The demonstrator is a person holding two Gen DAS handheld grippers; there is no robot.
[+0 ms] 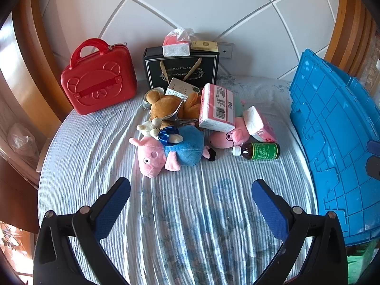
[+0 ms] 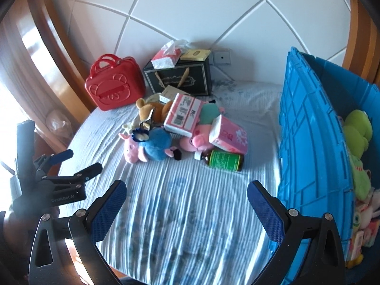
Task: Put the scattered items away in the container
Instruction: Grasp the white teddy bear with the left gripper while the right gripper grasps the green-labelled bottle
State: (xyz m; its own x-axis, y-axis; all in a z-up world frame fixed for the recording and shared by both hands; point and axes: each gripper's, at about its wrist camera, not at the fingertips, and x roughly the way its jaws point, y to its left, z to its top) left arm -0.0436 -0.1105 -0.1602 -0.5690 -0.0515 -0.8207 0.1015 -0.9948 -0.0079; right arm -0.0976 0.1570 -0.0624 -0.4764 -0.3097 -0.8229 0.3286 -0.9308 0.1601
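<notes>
Striped bedsheet (image 1: 185, 213) carries a heap of toys beside the blue crate (image 2: 306, 142) at the right. Both the left tongs (image 1: 191, 191) and right tongs (image 2: 186, 193) hang spread and empty. Best take the bottle (image 2: 223, 160) first, gripped across its body.

A bedroom — bed sheet (image 1: 190, 213), padded headboard (image 1: 201, 4).
</notes>
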